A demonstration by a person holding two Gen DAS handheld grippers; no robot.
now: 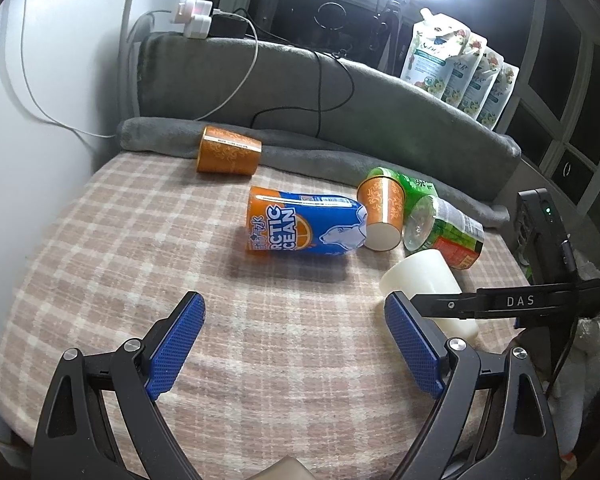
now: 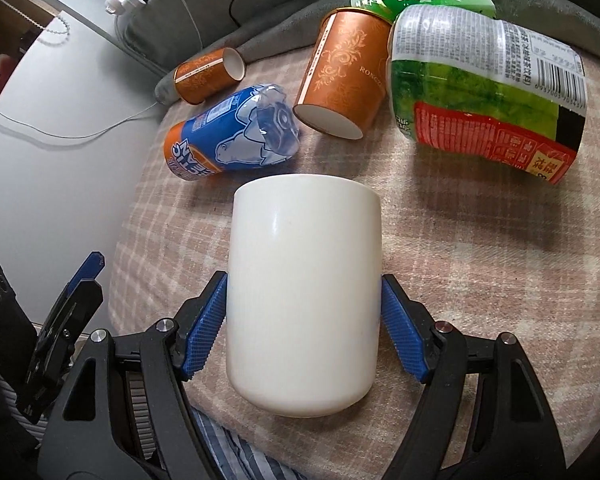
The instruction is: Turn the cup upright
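A plain white cup (image 2: pixel 304 292) lies on its side on the checked blanket, its closed bottom toward the right wrist camera. My right gripper (image 2: pixel 304 300) is closed on the cup, one blue pad (image 2: pixel 206 324) on each side. In the left wrist view the same cup (image 1: pixel 420 276) sits at the right with the right gripper's black finger across it. My left gripper (image 1: pixel 294 340) is open and empty over the blanket, left of the cup.
Two orange paper cups (image 1: pixel 228 152) (image 1: pixel 382 212) lie on their sides, as do a blue Arctic Ocean bottle (image 1: pixel 304 226) and a green tea bottle (image 1: pixel 444 232). A grey rolled blanket (image 1: pixel 340 152) lines the back. Refill pouches (image 1: pixel 456 68) stand behind it.
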